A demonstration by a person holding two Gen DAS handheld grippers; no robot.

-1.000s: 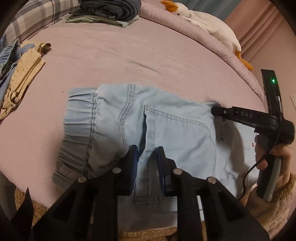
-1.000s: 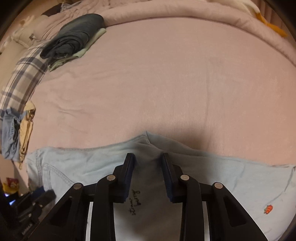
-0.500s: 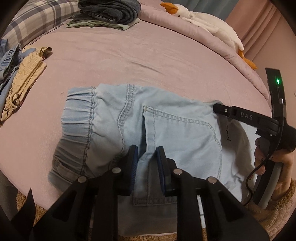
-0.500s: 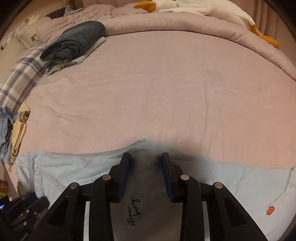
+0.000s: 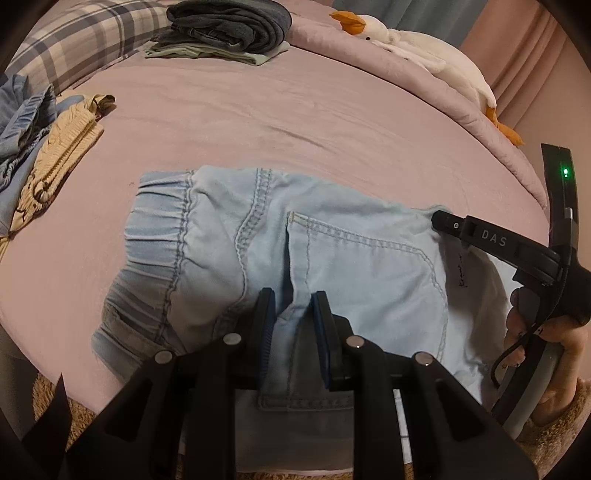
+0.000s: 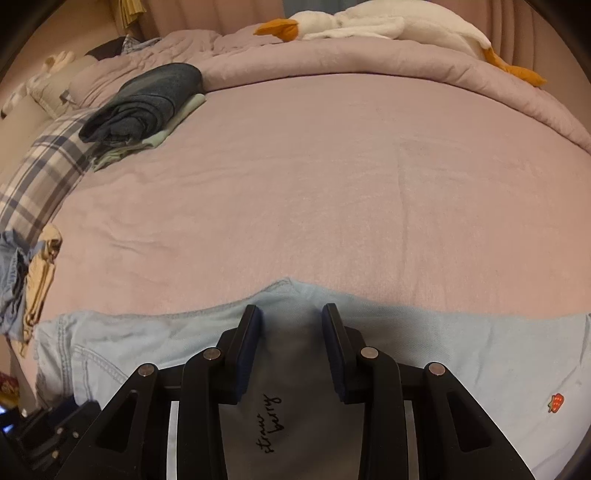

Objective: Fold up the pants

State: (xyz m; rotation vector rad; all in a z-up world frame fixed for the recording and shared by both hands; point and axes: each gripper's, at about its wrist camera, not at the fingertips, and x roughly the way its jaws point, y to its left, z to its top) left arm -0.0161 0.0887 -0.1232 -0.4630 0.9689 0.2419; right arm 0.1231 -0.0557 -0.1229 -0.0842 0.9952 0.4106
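Light blue denim pants (image 5: 354,258) lie flat at the near edge of a pink bed, elastic waistband (image 5: 159,236) to the left, back pocket up. My left gripper (image 5: 293,306) hovers just over the pocket's left seam, fingers slightly apart with a ridge of denim between them. My right gripper (image 6: 291,321) is open over the far edge of the pants (image 6: 461,354), near the "strawberry" script (image 6: 269,424). It also shows in the left wrist view (image 5: 439,221), held by a hand at the right.
A stack of folded dark and pale green clothes (image 5: 225,29) lies at the back left by a plaid pillow (image 5: 85,44). Beige and blue garments (image 5: 48,147) lie at the left. A plush goose (image 5: 424,55) rests on the rolled quilt (image 6: 406,62). Brown rug (image 5: 55,398) below the bed edge.
Both grippers have risen and tilted back a little, so more of the bed shows. The right gripper's fingers have spread wider. The pants lie where they were.
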